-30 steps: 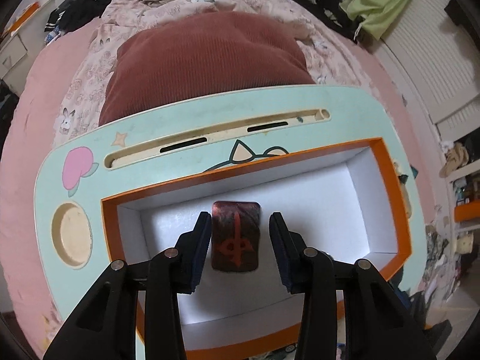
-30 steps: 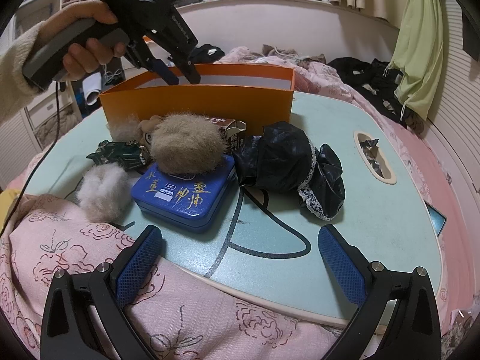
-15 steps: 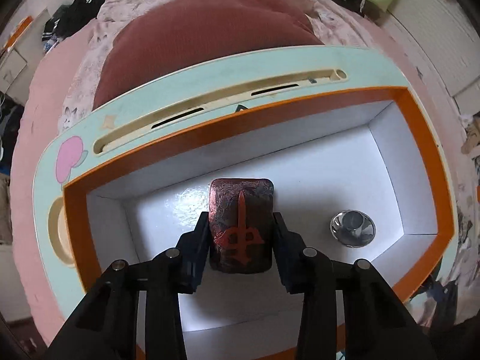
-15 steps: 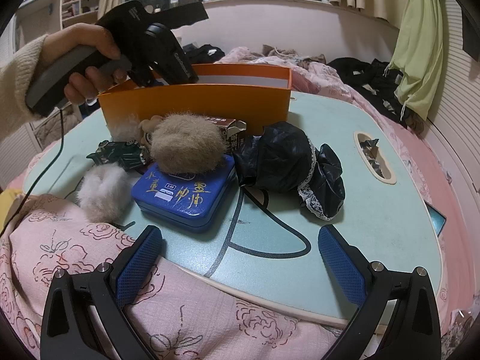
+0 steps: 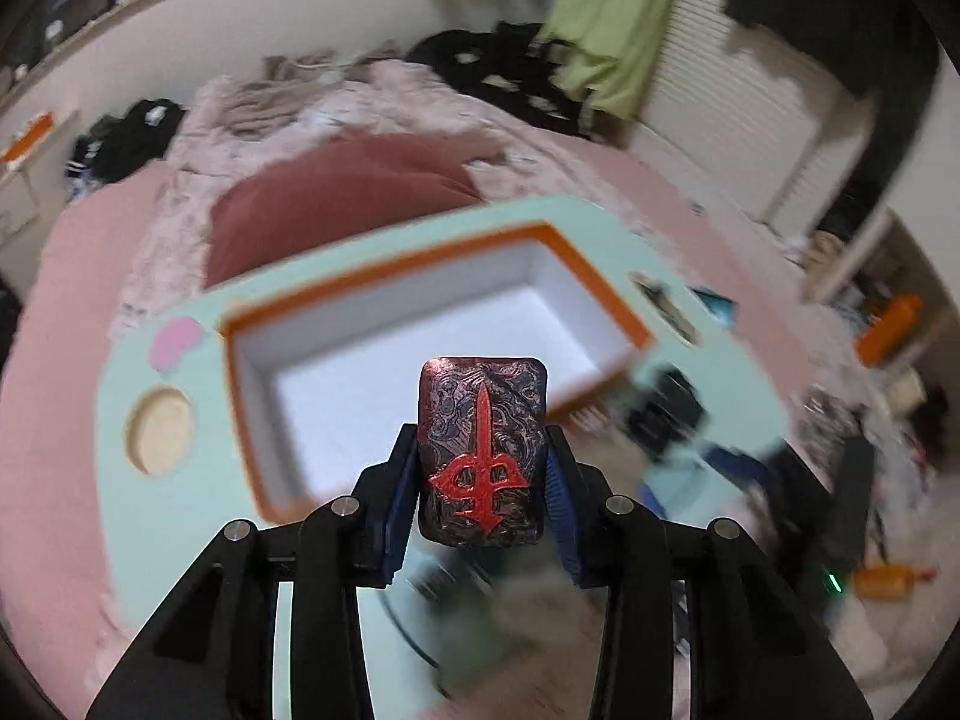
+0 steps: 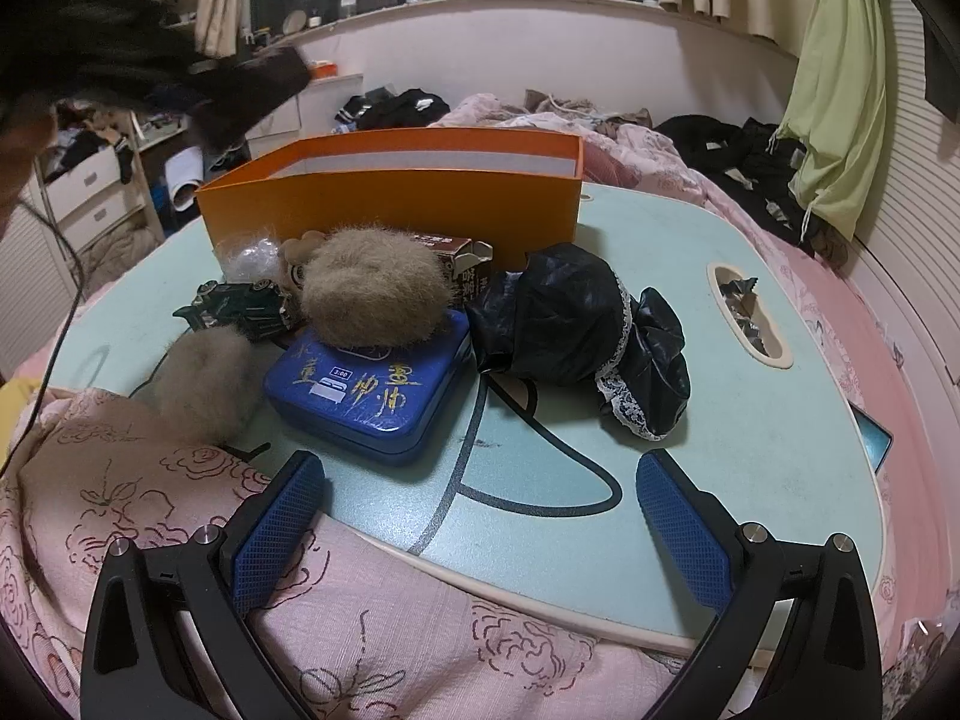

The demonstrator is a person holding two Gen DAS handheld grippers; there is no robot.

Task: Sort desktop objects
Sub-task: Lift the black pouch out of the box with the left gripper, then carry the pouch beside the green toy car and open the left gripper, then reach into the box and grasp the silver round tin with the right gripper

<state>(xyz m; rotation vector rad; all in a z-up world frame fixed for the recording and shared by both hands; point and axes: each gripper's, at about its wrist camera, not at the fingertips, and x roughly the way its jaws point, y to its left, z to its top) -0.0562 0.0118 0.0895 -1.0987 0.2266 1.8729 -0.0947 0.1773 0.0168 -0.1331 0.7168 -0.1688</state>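
Observation:
My left gripper point(image 5: 483, 468) is shut on a dark metal tile with a red sword sign point(image 5: 483, 450) and holds it high above the near edge of the orange box point(image 5: 606, 294). The left wrist view is blurred by motion. In the right wrist view the orange box point(image 6: 390, 204) stands at the back of the mint lap table point(image 6: 690, 372). In front of it lie a blue tin point(image 6: 372, 384), two beige fur balls point(image 6: 372, 288), a green toy car point(image 6: 240, 306), a brown carton point(image 6: 462, 267) and a black lace-trimmed cloth point(image 6: 576, 324). My right gripper point(image 6: 480, 516) is open and empty at the table's near edge.
The table rests on a bed with a pink flowered quilt point(image 6: 180, 540). A rust-red pillow point(image 5: 336, 204) lies behind the box. A cup hole with wrappers point(image 6: 747, 312) is at the table's right. A blurred hand and the left gripper's body point(image 6: 150, 60) are at the upper left.
My left gripper has closed on the tile inside the box, then lifted it up and back out of the box. My right gripper has not moved.

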